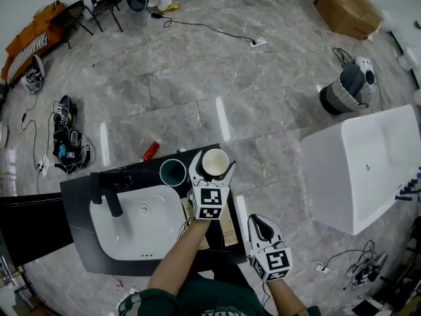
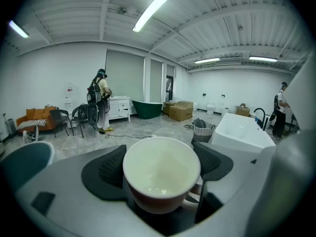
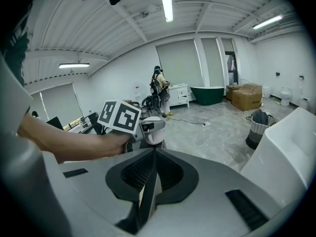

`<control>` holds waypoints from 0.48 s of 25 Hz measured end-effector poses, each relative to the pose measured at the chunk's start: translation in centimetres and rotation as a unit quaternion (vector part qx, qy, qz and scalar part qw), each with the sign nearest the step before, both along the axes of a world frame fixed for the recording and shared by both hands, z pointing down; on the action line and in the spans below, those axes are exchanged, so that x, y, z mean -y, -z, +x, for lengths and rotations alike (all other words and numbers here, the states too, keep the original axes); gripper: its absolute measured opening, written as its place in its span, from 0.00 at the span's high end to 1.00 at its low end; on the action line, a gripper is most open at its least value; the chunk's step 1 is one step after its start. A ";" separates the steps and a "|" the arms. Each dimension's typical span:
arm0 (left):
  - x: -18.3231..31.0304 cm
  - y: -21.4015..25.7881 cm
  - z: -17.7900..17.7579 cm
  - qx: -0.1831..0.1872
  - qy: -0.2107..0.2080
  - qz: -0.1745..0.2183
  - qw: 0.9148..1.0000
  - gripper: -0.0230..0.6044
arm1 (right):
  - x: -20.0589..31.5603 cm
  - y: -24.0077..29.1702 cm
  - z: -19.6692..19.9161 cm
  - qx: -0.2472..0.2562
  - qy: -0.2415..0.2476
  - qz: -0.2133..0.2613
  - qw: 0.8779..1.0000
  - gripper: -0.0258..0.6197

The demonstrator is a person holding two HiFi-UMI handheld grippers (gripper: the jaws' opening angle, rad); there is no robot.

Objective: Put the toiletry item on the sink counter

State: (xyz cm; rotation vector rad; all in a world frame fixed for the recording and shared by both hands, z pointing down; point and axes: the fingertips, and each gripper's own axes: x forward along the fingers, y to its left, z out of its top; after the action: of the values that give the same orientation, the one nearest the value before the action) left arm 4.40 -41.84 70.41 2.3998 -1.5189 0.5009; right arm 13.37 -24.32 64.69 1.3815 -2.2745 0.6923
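Jaws, left gripper (image 1: 213, 166): clamped round mug (image 2: 161, 168), base hidden.
Jaws, right gripper (image 3: 154, 154): together, nothing between.
Teal cup (image 2: 23, 163): cut by frame edge.

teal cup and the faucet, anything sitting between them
Nothing; in the head view only bare black counter lies between teal cup and faucet.

Grey marble-look floor (image 1: 197, 64), white bathtub (image 1: 358, 170), orange sofa (image 1: 29, 38), possibly cardboard boxes (image 1: 345, 8), strip lights (image 2: 148, 14)

White left gripper (image 1: 214, 164), right gripper (image 1: 260, 224), square-marked cubes (image 1: 210, 204); seemingly dark-green top (image 1: 204, 301)
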 end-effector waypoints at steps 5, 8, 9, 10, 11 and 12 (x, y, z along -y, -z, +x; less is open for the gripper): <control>0.0 0.3 -0.1 0.025 -0.003 0.002 1.000 0.27 | -0.3 -0.1 0.0 0.002 -0.001 -0.001 1.000 0.89; -0.1 0.6 0.0 0.035 -0.005 0.010 0.999 0.27 | -0.5 -0.2 -0.2 0.003 -0.001 -0.003 1.000 0.89; -0.3 0.7 0.0 0.037 -0.005 0.011 0.999 0.27 | -0.5 -0.2 -0.3 0.003 0.000 -0.003 1.000 0.89; -0.4 0.8 0.0 0.038 -0.005 0.012 0.999 0.27 | -0.6 -0.1 -0.3 0.003 0.000 -0.003 1.000 0.89; -0.5 0.8 0.0 0.039 -0.005 0.012 0.999 0.27 | -0.7 -0.1 -0.4 0.004 0.001 -0.003 1.000 0.89; -0.6 0.8 -0.1 0.041 -0.005 0.012 0.999 0.27 | -0.8 -0.1 -0.4 0.004 0.002 -0.002 1.000 0.89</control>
State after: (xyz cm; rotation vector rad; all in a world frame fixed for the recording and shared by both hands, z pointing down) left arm 4.35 -41.20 69.63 2.4330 -1.5565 0.5933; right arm 12.95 -23.53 64.81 1.3745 -2.2794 0.7025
